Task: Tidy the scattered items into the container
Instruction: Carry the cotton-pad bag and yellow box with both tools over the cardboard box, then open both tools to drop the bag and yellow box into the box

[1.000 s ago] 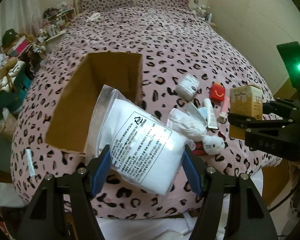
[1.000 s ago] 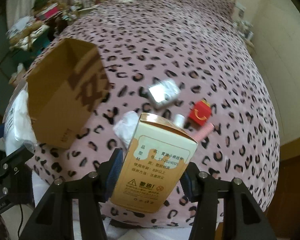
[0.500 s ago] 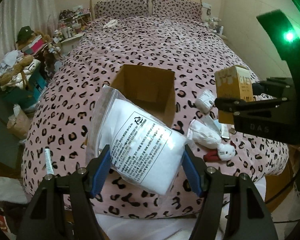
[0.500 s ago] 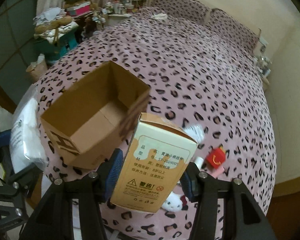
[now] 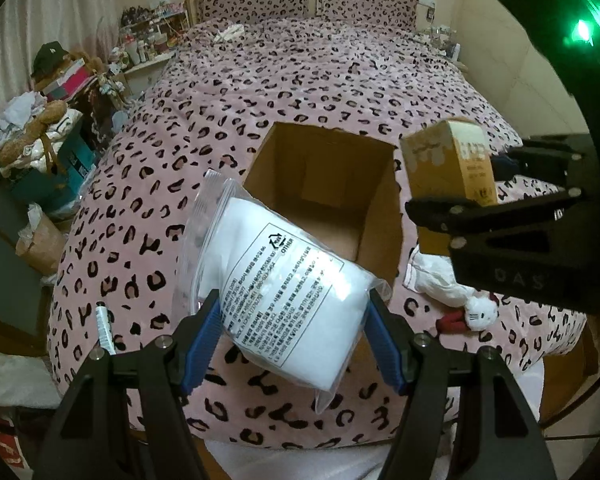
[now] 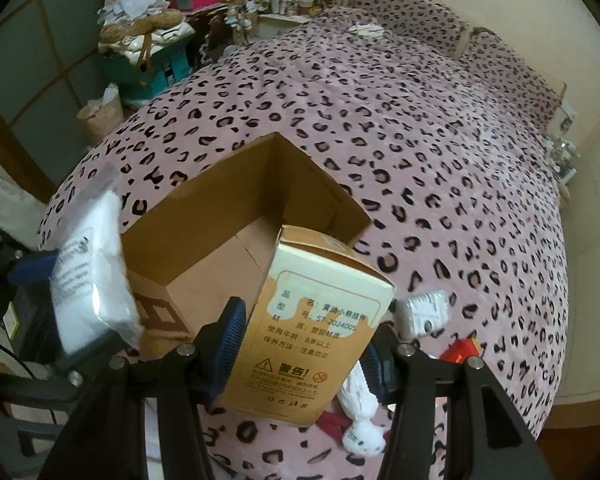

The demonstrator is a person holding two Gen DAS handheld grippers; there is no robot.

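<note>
An open cardboard box (image 5: pixel 324 188) (image 6: pixel 204 240) stands near the foot of the leopard-print bed. My left gripper (image 5: pixel 296 336) is shut on a clear plastic bag of white stuff (image 5: pixel 288 296) (image 6: pixel 88 276), held in the air at the box's near left corner. My right gripper (image 6: pixel 300 344) is shut on a cream and tan carton with printed text (image 6: pixel 312 336) (image 5: pixel 448 168), held over the box's right side. On the cover to the right of the box lie a small white plush cat (image 5: pixel 476 316) (image 6: pixel 364 436), a white pouch (image 5: pixel 432 284), a white and grey device (image 6: pixel 424 312) and a red toy box (image 6: pixel 460 352).
A white pen (image 5: pixel 105 328) lies on the cover near the bed's left edge. Left of the bed stand cluttered shelves, a teal bin (image 6: pixel 156 68) heaped with cloth and a paper bag (image 5: pixel 40 240). A wall runs close along the bed's right side.
Both grippers have carried their loads toward the box. The carton now hangs over its right side, the bag at its near corner. Both grips have held.
</note>
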